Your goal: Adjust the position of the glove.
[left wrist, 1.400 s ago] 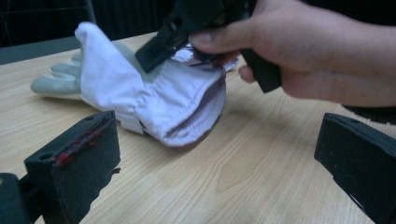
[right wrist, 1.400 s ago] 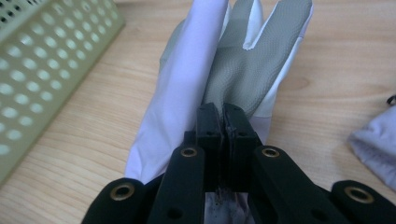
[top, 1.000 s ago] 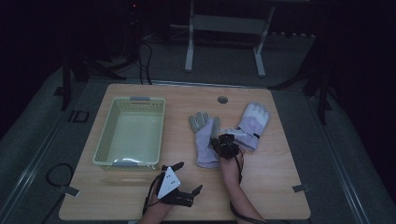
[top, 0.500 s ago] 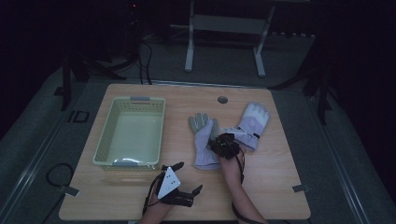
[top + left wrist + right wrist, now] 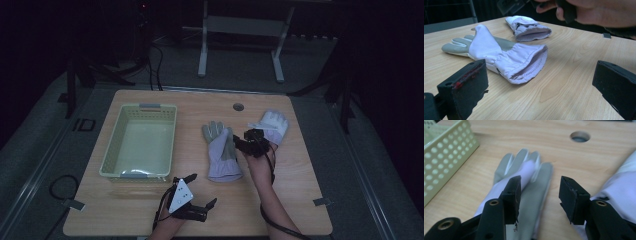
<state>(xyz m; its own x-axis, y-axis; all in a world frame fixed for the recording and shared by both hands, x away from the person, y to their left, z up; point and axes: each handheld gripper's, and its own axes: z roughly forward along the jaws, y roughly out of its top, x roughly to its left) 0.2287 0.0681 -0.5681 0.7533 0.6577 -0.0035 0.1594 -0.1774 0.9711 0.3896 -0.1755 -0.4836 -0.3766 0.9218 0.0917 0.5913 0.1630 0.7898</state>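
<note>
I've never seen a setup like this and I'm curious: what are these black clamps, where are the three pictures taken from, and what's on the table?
A person sits at a table with a hand-held two-jaw clamp in each hand. The high view looks down from above; the other two come from cameras riding on each clamp. The left gripper rests near the table's front edge, jaws wide open, empty. The right gripper hovers above the grey-palmed glove; its jaws have just been opening and hold nothing. A second, white glove lies beside it, and a pale green basket stands to the left.
</note>
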